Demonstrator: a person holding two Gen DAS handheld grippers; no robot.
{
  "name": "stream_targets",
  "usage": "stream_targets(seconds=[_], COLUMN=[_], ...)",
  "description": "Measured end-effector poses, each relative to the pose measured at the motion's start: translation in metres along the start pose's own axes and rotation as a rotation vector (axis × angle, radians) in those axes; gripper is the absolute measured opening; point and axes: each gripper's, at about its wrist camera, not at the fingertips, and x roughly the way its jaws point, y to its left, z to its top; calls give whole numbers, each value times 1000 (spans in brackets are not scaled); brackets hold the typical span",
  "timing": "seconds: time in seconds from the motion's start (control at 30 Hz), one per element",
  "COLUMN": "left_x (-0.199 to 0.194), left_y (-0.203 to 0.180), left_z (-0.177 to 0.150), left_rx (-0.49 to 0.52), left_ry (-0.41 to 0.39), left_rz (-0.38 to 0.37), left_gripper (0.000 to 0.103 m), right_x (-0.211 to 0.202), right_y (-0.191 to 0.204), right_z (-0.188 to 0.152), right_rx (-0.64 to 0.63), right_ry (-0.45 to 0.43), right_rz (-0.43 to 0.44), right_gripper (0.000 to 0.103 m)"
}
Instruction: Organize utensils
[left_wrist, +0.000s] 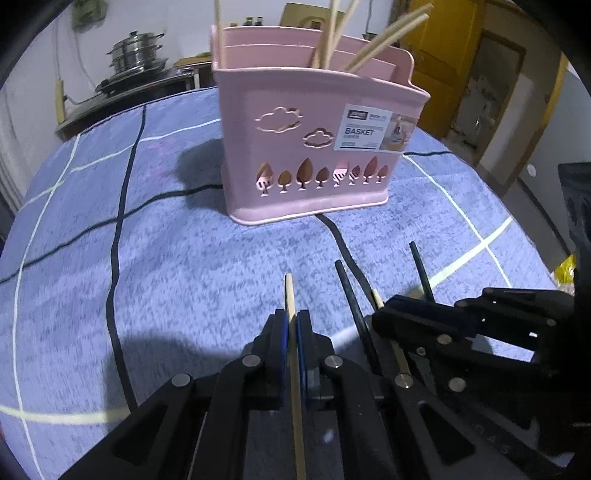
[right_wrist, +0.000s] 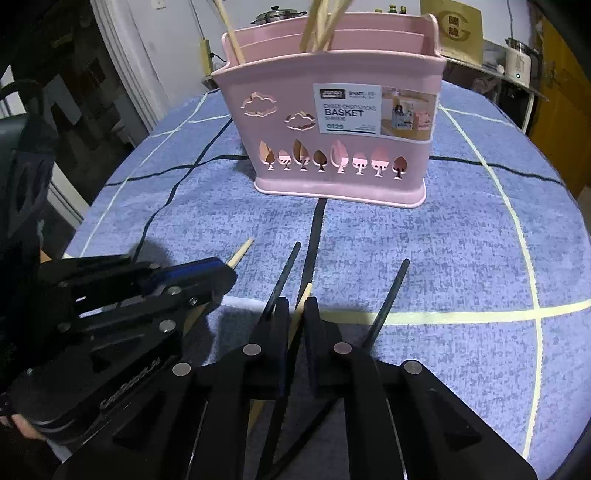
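Note:
A pink chopstick basket (left_wrist: 314, 147) (right_wrist: 343, 147) stands upright on the blue checked cloth and holds several wooden chopsticks (left_wrist: 384, 37). My left gripper (left_wrist: 292, 314) is shut on one wooden chopstick (left_wrist: 290, 291), which points toward the basket. In the right wrist view the left gripper (right_wrist: 231, 275) sits at the left, with its stick's tip (right_wrist: 243, 251) poking out. My right gripper (right_wrist: 297, 301) is shut on a second wooden chopstick (right_wrist: 304, 293), and it also shows in the left wrist view (left_wrist: 384, 314). Two black chopsticks (right_wrist: 284, 273) (right_wrist: 393, 291) lie on the cloth beside it.
The round table's cloth (left_wrist: 166, 258) drops off at the left and right edges. Steel pots (left_wrist: 136, 55) stand on a stove behind the table. A yellow door (left_wrist: 443, 74) and a cardboard box (right_wrist: 458, 26) stand at the back.

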Motion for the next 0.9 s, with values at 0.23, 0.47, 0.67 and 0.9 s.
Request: stream_targets(seconds=[0.23,0.47,0.67,0.9], left_x=[0,-43,-98,-141], left_y=[-3,5,11,19], left_z=[3,12,30,43], left_rx=[8,-39,-67,-108], left_ry=[-6,-123,-266,-376], left_rz=[17,1,-12,-26], left_gripper=[4,4,4,4], right_x=[-15,-53,-97,-128], right_y=[-8,-17,-18,-3], right_z=[-1,9,26,41], right_rx=[5,7,-12,-49], right_ry=[-26,-115,-221,-310], right_rz=[34,72,87,98], right_gripper=[7,7,5,5])
